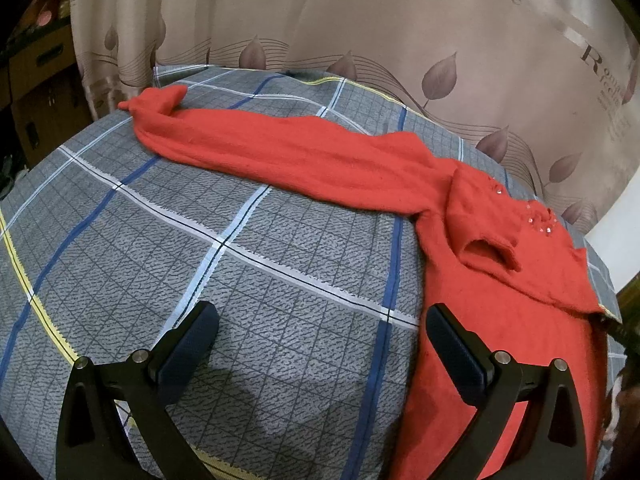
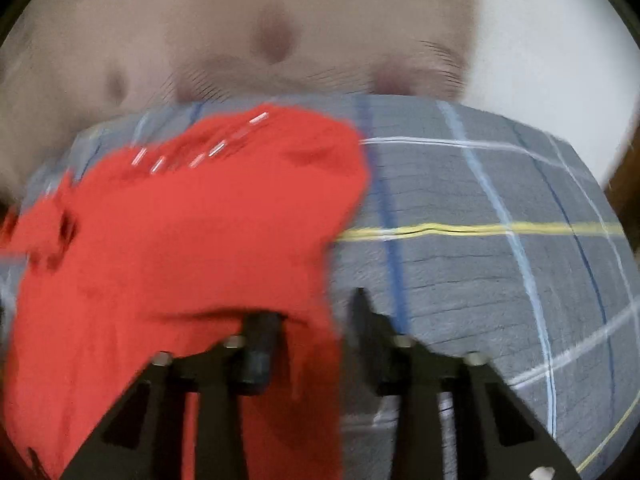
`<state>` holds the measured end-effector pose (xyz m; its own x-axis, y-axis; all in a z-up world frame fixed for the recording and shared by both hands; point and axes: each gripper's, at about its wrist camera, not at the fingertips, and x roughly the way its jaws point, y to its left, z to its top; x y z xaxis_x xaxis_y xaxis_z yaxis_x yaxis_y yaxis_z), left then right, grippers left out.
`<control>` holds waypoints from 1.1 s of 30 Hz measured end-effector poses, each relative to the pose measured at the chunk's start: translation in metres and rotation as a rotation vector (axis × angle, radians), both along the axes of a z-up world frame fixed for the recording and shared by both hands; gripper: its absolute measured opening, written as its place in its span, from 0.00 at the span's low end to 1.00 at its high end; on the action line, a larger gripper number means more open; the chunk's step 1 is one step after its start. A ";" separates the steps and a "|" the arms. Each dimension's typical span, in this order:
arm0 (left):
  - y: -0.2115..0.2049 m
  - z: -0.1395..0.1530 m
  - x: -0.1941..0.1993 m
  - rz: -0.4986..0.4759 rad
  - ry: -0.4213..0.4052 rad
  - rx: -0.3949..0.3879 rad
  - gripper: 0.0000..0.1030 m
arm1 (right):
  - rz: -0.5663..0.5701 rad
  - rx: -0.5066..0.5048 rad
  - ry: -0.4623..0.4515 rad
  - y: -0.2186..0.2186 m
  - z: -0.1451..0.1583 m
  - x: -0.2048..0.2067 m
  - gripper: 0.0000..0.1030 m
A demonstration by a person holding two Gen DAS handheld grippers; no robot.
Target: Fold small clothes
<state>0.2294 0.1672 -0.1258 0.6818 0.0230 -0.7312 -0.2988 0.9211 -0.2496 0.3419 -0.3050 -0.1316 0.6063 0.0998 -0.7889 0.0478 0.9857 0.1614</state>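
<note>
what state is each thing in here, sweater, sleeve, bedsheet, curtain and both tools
red sweater: lying on the bed, not yet folded
long sleeve: stretched out flat across the sheet, cuff end bunched
plaid bedsheet: spread under the sweater
curtain: drawn, hanging behind the bed
left tool: open, holding nothing
right tool: jaws slightly apart with sweater cloth between them, view blurred, grip unclear

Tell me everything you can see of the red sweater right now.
The red sweater is a fuzzy knit, lying on the grey checked cloth. One long sleeve stretches flat across the cloth, its cuff crumpled at the far end. Small shiny beads sit near the open neckline. The left gripper stands open beside the body. In the blurred right view, red fabric lies between the right gripper's fingers; grip unclear.
</note>
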 end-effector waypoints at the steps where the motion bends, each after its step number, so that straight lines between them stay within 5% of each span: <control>1: 0.000 0.000 0.000 0.000 0.000 0.000 1.00 | -0.061 0.082 -0.009 -0.017 0.000 -0.004 0.19; 6: 0.000 0.000 0.000 0.000 -0.001 -0.001 1.00 | -0.161 0.206 -0.011 -0.048 -0.008 -0.018 0.22; 11: 0.000 0.000 0.000 0.000 -0.001 -0.002 1.00 | -0.050 0.130 -0.011 -0.024 -0.004 -0.021 0.25; 16: 0.000 0.000 0.000 -0.007 -0.010 -0.009 1.00 | -0.097 0.066 0.005 -0.026 0.005 -0.035 0.27; 19: -0.004 0.007 -0.005 -0.062 -0.072 -0.050 1.00 | 0.027 0.160 -0.099 -0.011 0.030 -0.057 0.27; 22: -0.025 0.027 -0.011 -0.191 -0.180 -0.054 1.00 | 0.131 0.115 -0.116 0.017 0.043 -0.061 0.33; 24: -0.062 0.049 -0.006 -0.322 -0.210 0.055 1.00 | 0.156 0.057 -0.125 0.027 0.039 -0.056 0.37; 28: -0.145 0.059 0.010 -0.509 -0.244 0.464 1.00 | 0.173 0.016 -0.095 0.038 0.017 -0.046 0.38; 33: -0.200 0.030 0.052 -0.731 -0.211 0.676 0.95 | 0.176 0.048 -0.053 0.035 -0.006 -0.046 0.40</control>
